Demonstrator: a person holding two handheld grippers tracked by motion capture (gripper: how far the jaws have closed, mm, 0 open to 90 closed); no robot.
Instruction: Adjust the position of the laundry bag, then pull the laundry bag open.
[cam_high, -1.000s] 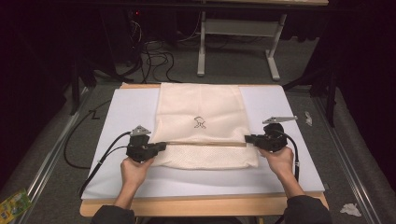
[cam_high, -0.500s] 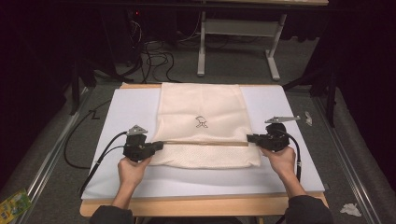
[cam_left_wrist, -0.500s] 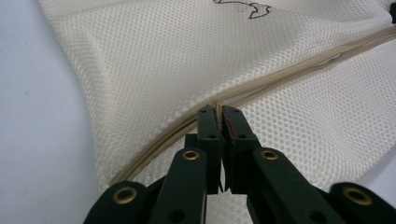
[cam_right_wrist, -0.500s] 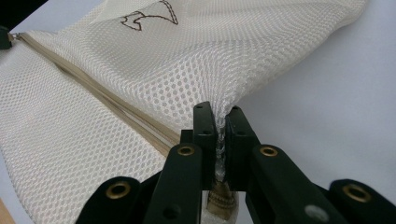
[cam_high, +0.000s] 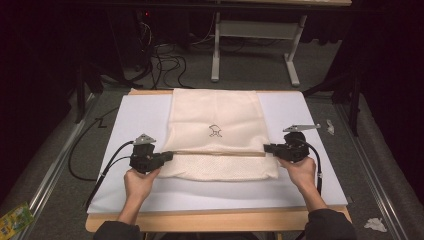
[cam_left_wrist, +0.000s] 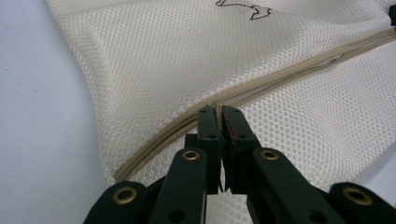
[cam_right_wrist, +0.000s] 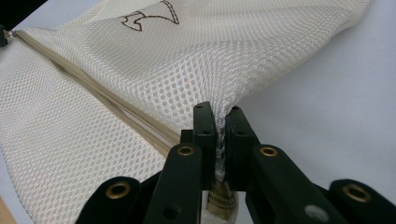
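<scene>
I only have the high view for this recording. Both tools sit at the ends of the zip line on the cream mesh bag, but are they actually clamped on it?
Observer: Yes. The left tool is shut on the zip.
Operator: And the right one?
Observer: The right tool is shut on a pinch of mesh bag, bunched between its pads.
Operator: Is the zip open there?
Observer: I cannot tell; its tan tape runs under the tool.

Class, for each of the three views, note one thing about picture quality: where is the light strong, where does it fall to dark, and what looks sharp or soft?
High view: white table brightly lit, surroundings nearly black, overall soft. Left gripper view: mesh bag crisp mid-frame, left gripper close and dark. Right gripper view: weave sharp near right gripper, softer farther off.
</scene>
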